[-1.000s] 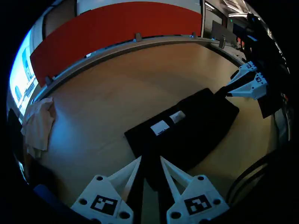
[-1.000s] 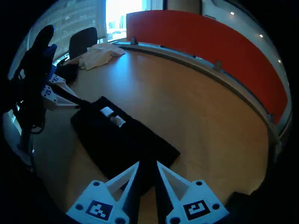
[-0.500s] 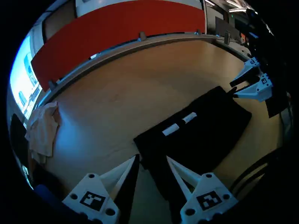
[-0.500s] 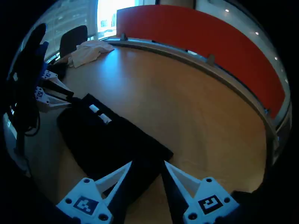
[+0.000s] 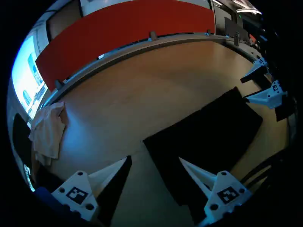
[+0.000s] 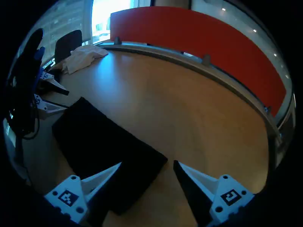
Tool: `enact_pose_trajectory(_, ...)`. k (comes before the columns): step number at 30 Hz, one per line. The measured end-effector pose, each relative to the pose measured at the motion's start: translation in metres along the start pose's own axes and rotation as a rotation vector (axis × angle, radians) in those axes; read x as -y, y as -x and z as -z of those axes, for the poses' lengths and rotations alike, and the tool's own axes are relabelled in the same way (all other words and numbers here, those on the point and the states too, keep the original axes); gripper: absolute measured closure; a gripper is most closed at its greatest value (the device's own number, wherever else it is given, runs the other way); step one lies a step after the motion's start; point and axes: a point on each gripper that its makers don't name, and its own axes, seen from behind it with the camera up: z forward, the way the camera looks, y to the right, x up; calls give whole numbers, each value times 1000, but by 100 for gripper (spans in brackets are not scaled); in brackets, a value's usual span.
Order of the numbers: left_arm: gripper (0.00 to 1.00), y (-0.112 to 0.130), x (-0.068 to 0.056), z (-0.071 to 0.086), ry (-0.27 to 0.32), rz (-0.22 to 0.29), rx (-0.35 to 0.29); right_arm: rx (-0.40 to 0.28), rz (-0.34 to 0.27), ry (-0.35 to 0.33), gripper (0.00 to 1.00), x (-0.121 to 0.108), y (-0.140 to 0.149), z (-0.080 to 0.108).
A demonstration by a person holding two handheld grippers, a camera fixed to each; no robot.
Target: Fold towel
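A black towel [image 5: 206, 140] [image 6: 100, 142] lies flat in a folded rectangle on the wooden table. In the left gripper view my left gripper [image 5: 153, 166] stands open just behind the towel's near corner, with nothing between its fingers. In the right gripper view my right gripper [image 6: 147, 170] is open over the towel's near right corner, holding nothing. The right gripper [image 5: 261, 87] is also seen at the towel's far end in the left gripper view. The left gripper [image 6: 47, 94] likewise appears at the towel's far left end in the right gripper view, open.
A crumpled white cloth [image 5: 47, 130] [image 6: 81, 56] lies near the table's edge. A red partition [image 5: 125, 30] [image 6: 197, 41] runs along the table's far side. A dark chair [image 6: 68, 43] stands behind the white cloth. A person's dark sleeve [image 6: 21, 90] is at the left.
Both grippers have opened and let go of the towel's edge. The lifted layer has dropped flat, covering the white labels. Both grippers have drawn back a little.
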Motion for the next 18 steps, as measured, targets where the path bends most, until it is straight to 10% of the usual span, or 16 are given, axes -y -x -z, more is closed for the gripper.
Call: enact_pose_trajectory(18,1,8,-9,26,24,83,-22,-27,-26,-18,0,13,13,30)
